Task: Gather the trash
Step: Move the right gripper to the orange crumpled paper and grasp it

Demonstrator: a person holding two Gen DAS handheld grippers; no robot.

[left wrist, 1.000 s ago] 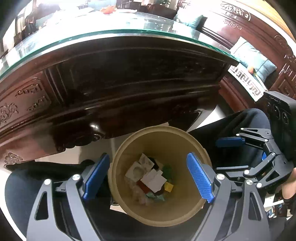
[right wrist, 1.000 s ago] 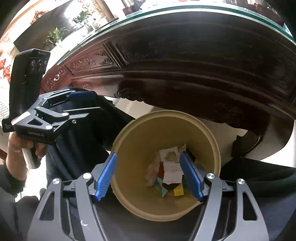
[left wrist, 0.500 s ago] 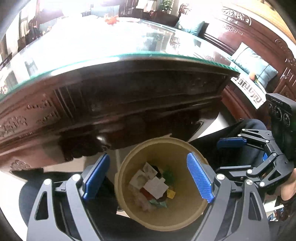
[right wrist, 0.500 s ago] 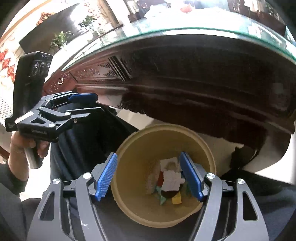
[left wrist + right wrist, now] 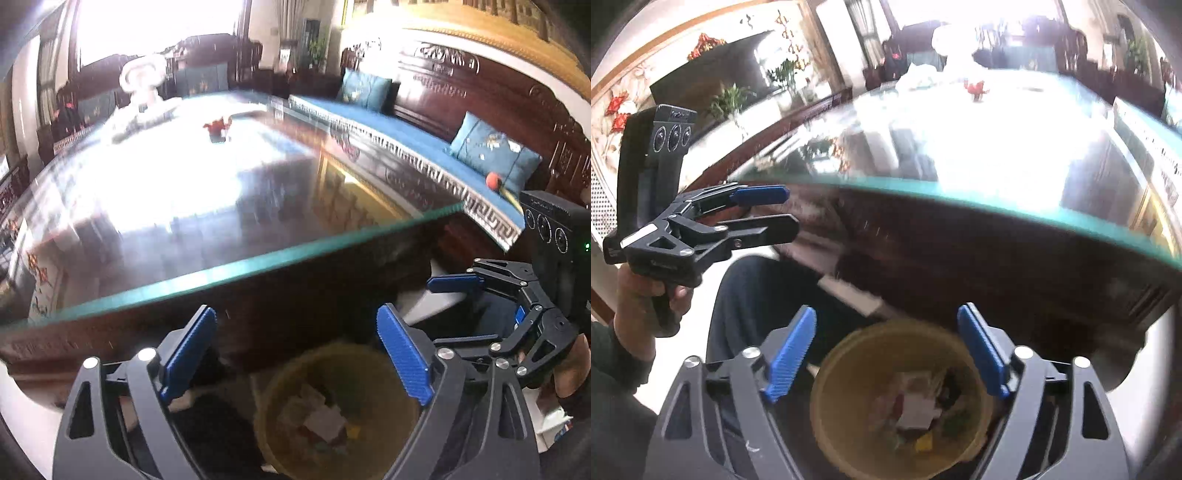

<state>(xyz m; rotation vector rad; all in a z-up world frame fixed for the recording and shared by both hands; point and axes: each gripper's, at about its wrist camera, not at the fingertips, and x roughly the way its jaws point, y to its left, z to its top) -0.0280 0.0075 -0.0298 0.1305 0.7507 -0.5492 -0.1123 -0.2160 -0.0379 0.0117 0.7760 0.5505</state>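
a: how far along is the collecting?

b: the tan bin [image 5: 897, 398] on the floor below the desk [image 5: 229, 273] already holds paper scraps [image 5: 916, 410]. one small red thing [image 5: 216, 127] sits far across the glass top, likely the trash still left.

a: and the tools?

b: the left tool [image 5: 295, 354] and right tool [image 5: 886, 354] are both opening wide, nothing between the blue pads.

a: the room?

b: carved dark wood, a bench with blue cushions [image 5: 491, 151], bright windows.
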